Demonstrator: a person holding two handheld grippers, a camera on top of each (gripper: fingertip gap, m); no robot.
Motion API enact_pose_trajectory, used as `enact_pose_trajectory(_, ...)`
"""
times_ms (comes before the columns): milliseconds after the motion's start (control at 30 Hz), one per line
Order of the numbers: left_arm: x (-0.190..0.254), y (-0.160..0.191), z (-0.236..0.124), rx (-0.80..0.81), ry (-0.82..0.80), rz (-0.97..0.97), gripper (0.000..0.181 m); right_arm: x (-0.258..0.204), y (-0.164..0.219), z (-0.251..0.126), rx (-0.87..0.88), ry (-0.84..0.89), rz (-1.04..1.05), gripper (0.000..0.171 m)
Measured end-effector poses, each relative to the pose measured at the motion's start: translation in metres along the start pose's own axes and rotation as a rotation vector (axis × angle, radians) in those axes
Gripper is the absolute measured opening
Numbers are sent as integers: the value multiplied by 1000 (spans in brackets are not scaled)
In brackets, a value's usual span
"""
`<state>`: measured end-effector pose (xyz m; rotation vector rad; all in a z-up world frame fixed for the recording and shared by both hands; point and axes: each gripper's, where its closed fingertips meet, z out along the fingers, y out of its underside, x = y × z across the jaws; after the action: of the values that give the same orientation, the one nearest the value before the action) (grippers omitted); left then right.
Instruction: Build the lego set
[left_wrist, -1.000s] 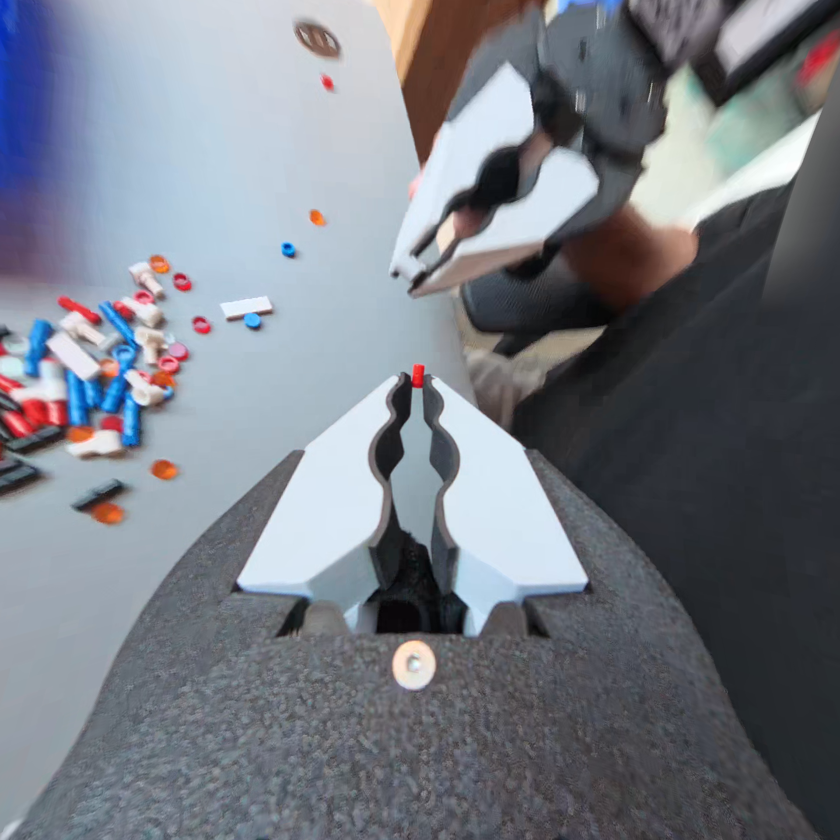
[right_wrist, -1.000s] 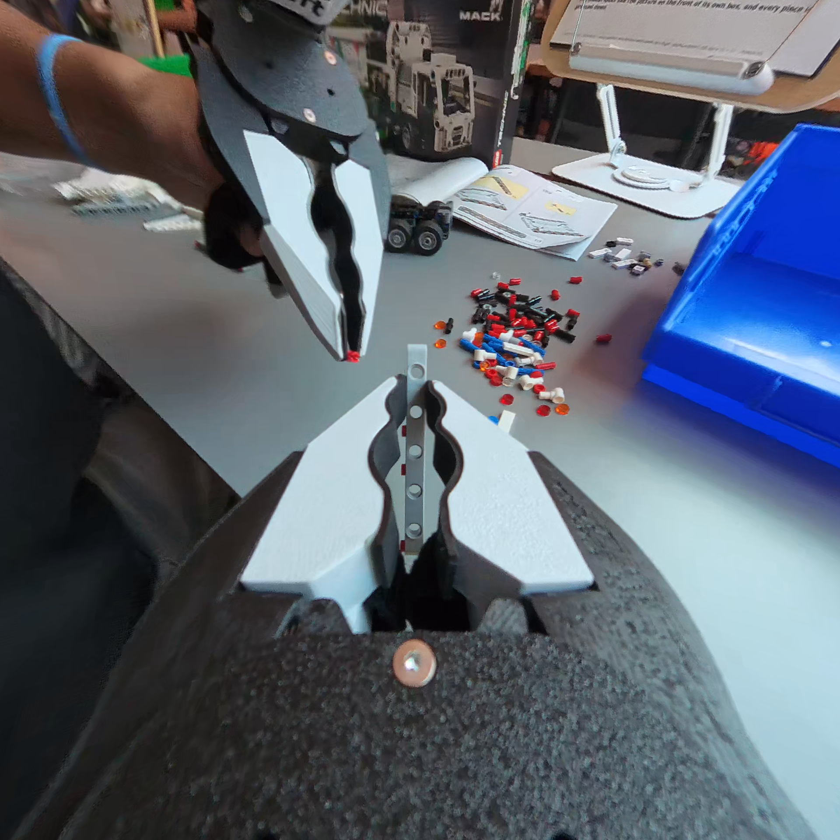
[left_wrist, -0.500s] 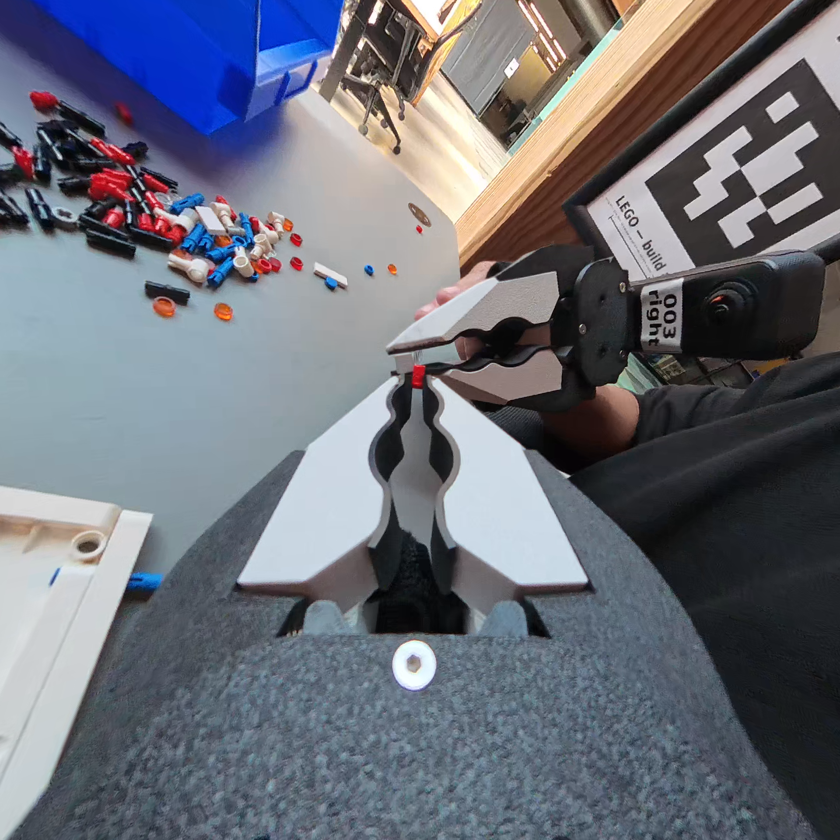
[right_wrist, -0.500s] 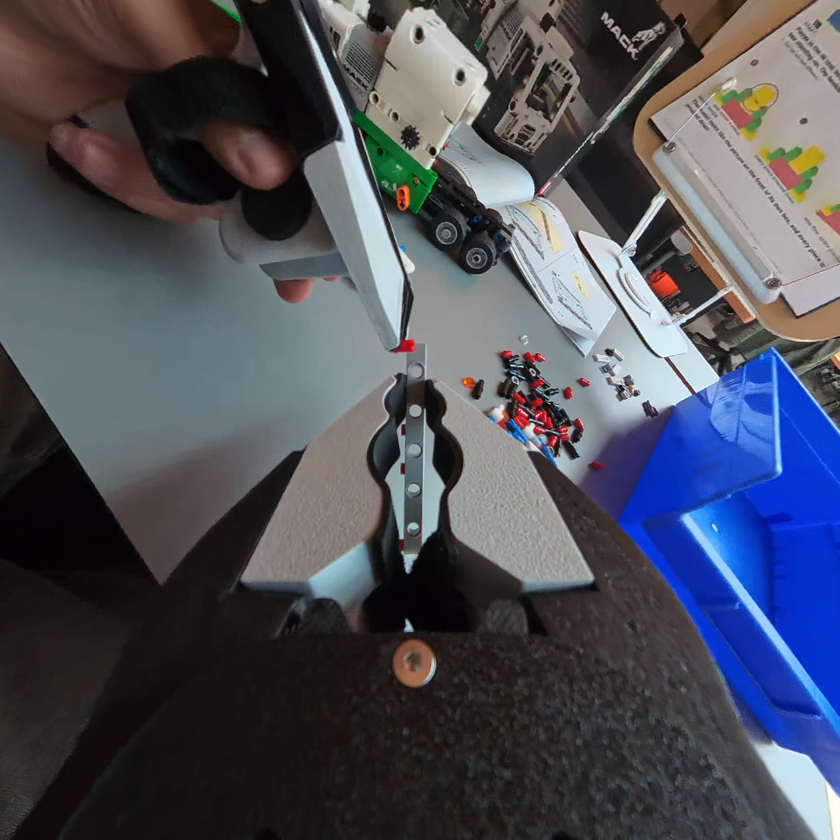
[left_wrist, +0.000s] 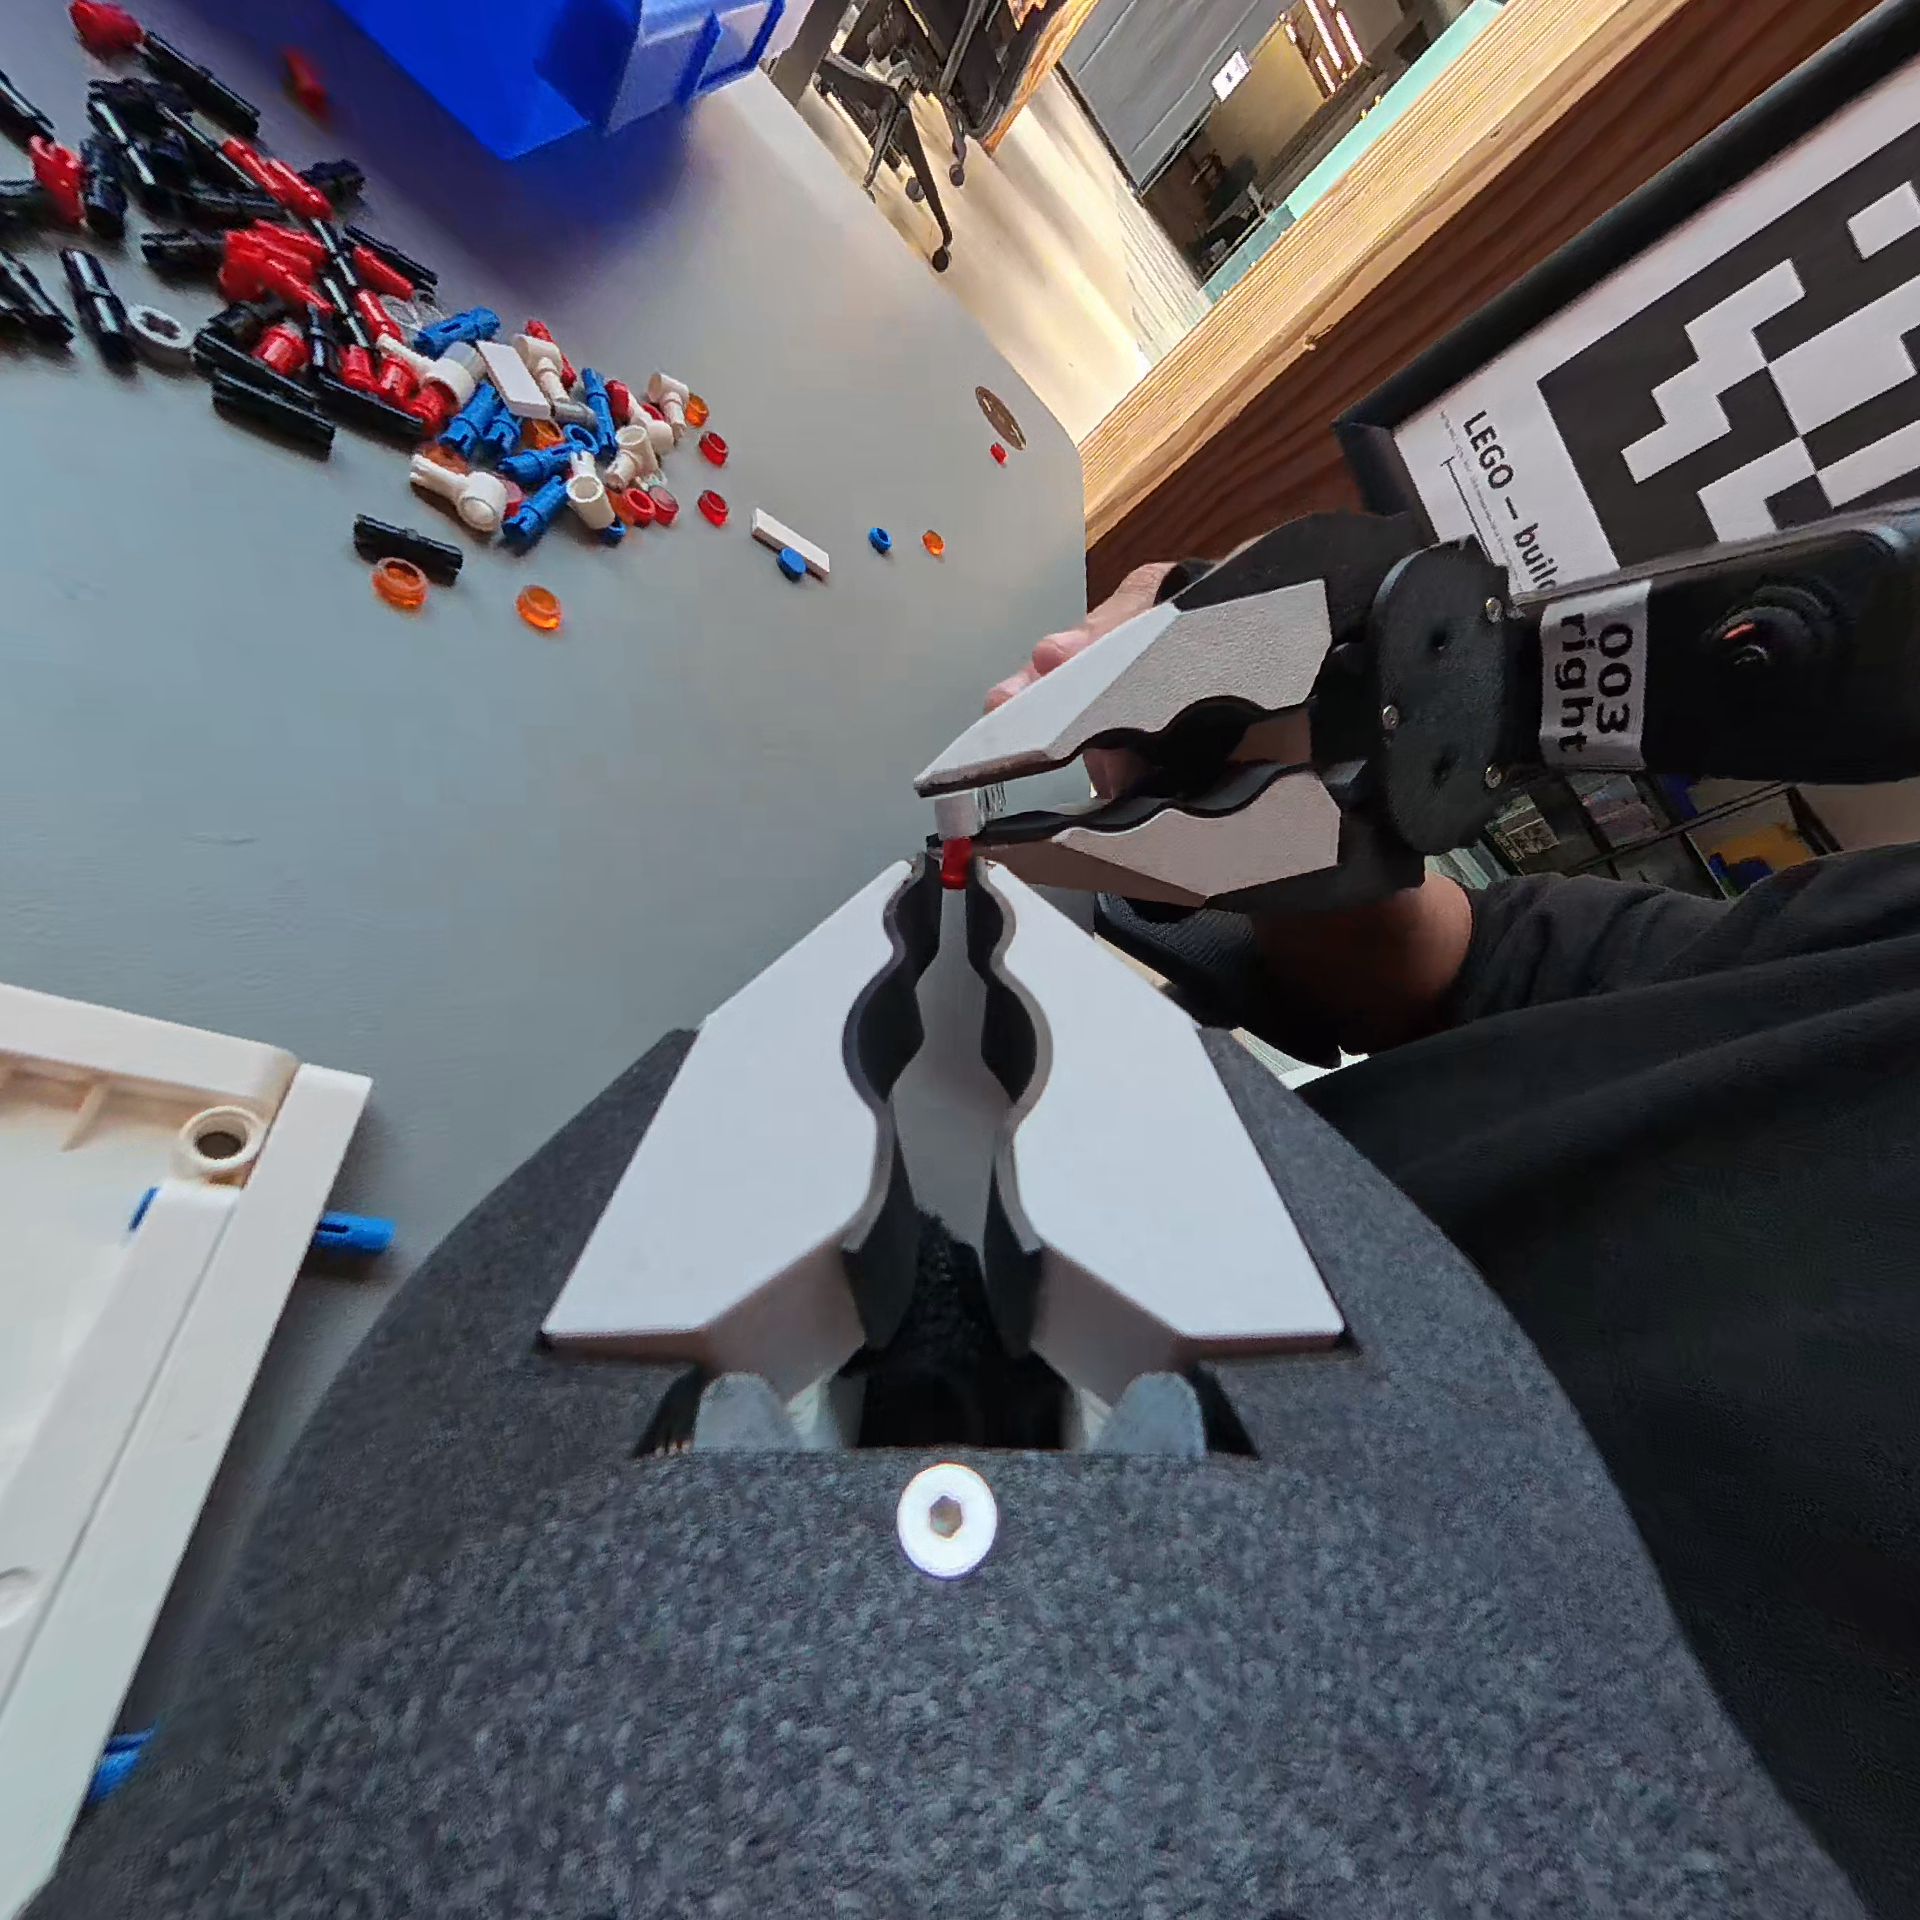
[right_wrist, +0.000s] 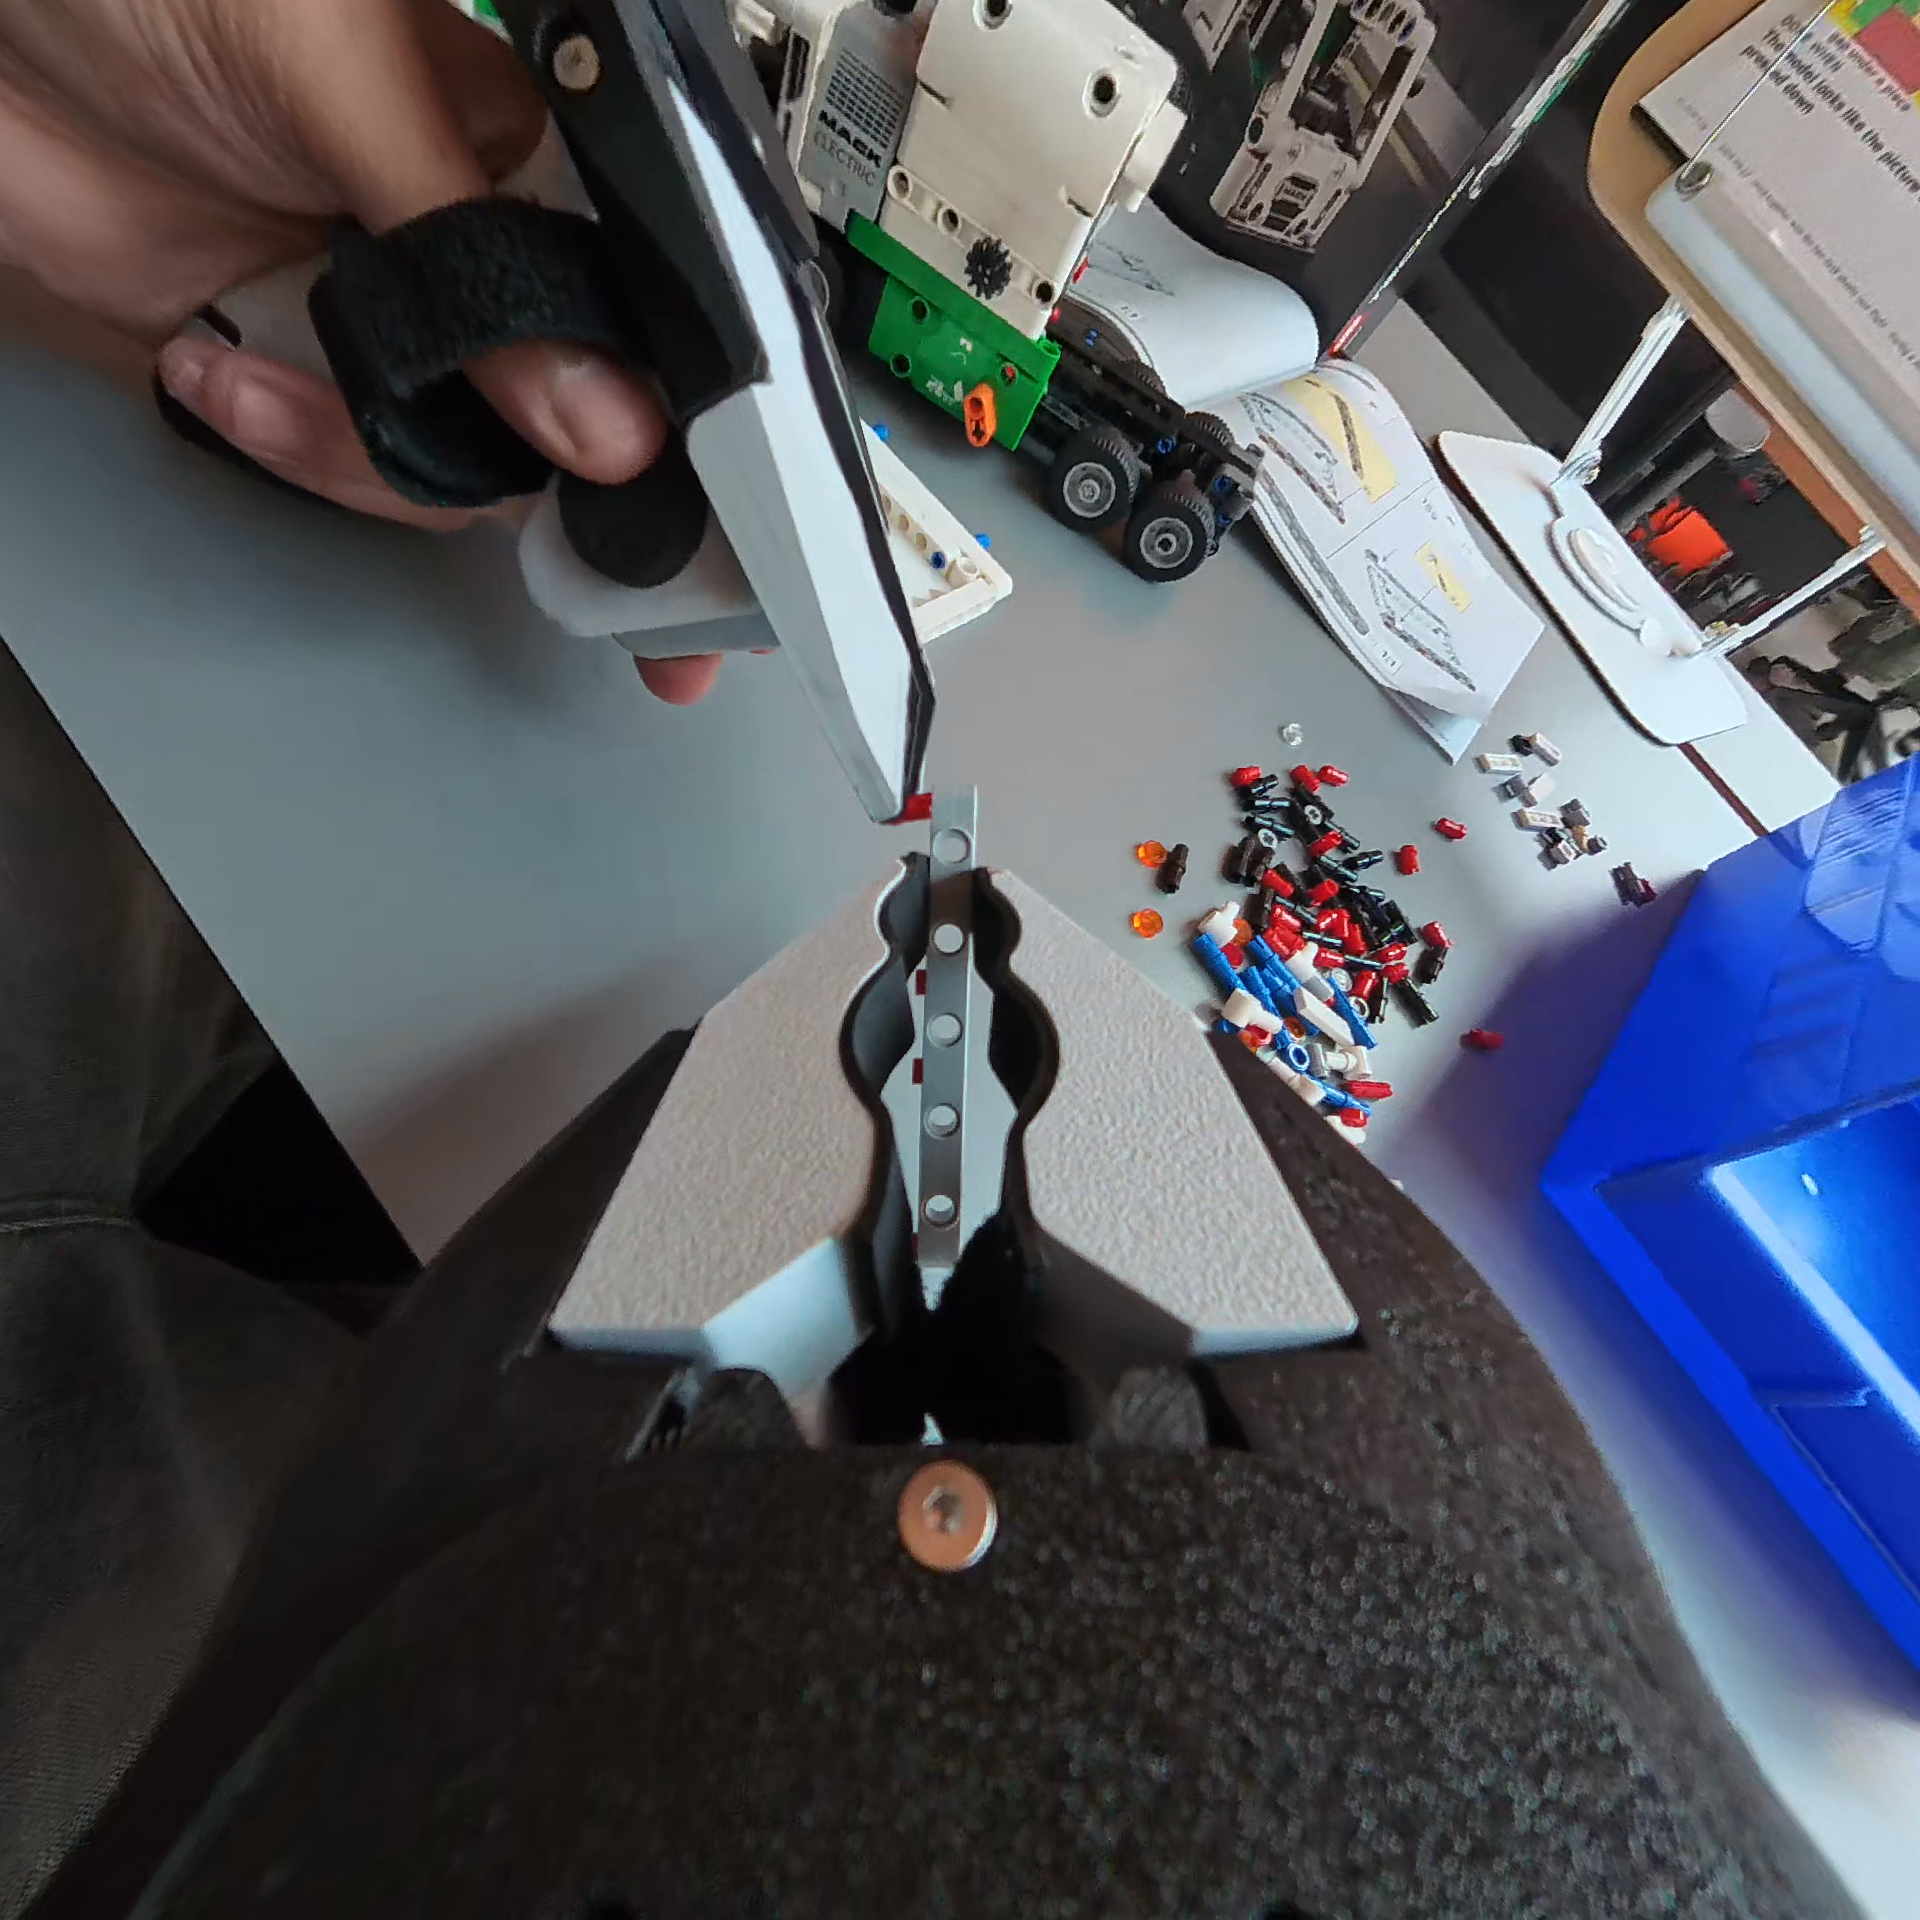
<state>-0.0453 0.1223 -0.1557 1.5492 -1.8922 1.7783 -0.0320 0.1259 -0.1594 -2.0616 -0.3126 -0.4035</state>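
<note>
My left gripper (left_wrist: 951, 871) is shut on a small red stud piece (left_wrist: 954, 862) at its fingertips. My right gripper (right_wrist: 948, 883) is shut on a long grey plate with a row of studs (right_wrist: 945, 1029), whose far end sticks out past the tips. The red piece (right_wrist: 914, 806) touches the side of that end. In the left wrist view the right gripper (left_wrist: 971, 805) comes in from the right, the plate end (left_wrist: 961, 808) just above the red piece. In the right wrist view the left gripper (right_wrist: 899, 800) comes down from the upper left. Both are held above the grey table's near edge.
A heap of small red, black, blue and white pieces (right_wrist: 1314, 935) lies on the table (right_wrist: 520, 831), with a blue bin (right_wrist: 1766, 1143) to its right. A part-built white and green truck (right_wrist: 997, 260), an open instruction booklet (right_wrist: 1371, 520) and a white panel (left_wrist: 125, 1247) are farther off. Less than 4 cm separates the two grippers' tips.
The two grippers have come together from apart, turning as they went. The red piece now meets the end of the grey plate.
</note>
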Motion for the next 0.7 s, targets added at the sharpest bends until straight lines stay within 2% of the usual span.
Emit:
enact_pose_trajectory(133,-1,5,3,-39,5,-14,3,-1,5,0,-40,44,-139,7)
enact_pose_trajectory(433,-3,14,5,-109,18,-26,3,-8,12,1,-65,7,-187,7)
enact_pose_trajectory(600,-2,16,6,-129,27,-25,2,-12,15,0,-76,-56,-131,7)
enact_pose_trajectory(700,-2,16,6,-130,18,-22,2,-16,10,2,-59,-83,-7,6)
